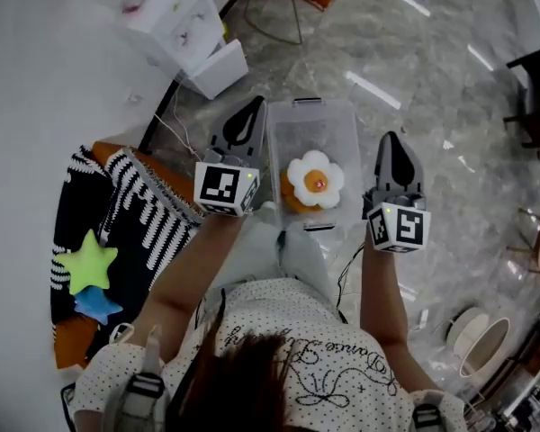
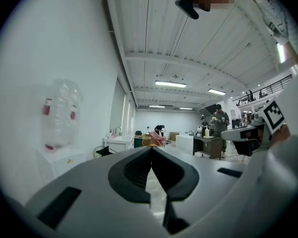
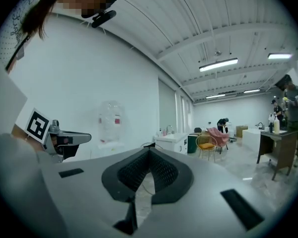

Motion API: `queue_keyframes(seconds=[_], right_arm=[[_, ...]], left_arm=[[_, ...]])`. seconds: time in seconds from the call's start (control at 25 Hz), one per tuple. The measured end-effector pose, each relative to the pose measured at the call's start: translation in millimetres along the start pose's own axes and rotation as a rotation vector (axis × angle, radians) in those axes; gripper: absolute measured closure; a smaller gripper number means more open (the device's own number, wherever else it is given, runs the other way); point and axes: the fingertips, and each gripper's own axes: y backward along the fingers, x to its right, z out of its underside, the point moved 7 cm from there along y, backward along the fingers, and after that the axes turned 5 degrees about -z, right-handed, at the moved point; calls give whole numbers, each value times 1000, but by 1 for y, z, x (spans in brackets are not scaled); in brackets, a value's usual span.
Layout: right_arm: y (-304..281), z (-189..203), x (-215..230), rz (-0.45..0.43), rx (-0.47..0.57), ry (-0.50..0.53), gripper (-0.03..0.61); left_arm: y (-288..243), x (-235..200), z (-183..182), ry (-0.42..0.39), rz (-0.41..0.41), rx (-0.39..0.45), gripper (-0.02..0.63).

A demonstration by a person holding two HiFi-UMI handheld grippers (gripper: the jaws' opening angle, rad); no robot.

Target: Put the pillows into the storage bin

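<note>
Star pillows: your green star pillow touches the blue star pillow on the striped blanket, 9 o'clock.
Left claw: jaws together, nothing between them, 11 o'clock.
Storage bin: on the floor at 12 o'clock, with the flower pillow inside.
Right claw: jaws together, empty, 1 o'clock.
</note>
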Motion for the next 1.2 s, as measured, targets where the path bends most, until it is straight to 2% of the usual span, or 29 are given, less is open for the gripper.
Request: queue_keyframes(seconds=[0.28,0.44,0.52,0.76,1.0,1.2], right_arm=[[-4,-39,-40,-89,73,45,569],[-17,-64,-67,-196,142,65,569],[-21,-72,-86,-271,159,83,569],[-41,-86,-157,-646,186,90,569],[-31,-84,-235,-900,187,84,569],[-1,-70,-348,-1220,158,66,569]], left_arm=[[36,-12,-36,-13,-28,77,611],[62,-21,-58,-49,-91,141,611],[83,-25,-64,-76,-151,162,611],[179,-28,-69,-94,-480,179,611],[293,-24,-66,-105,-777,170,611],[428,-13,-56,-111,-1129,119,611]])
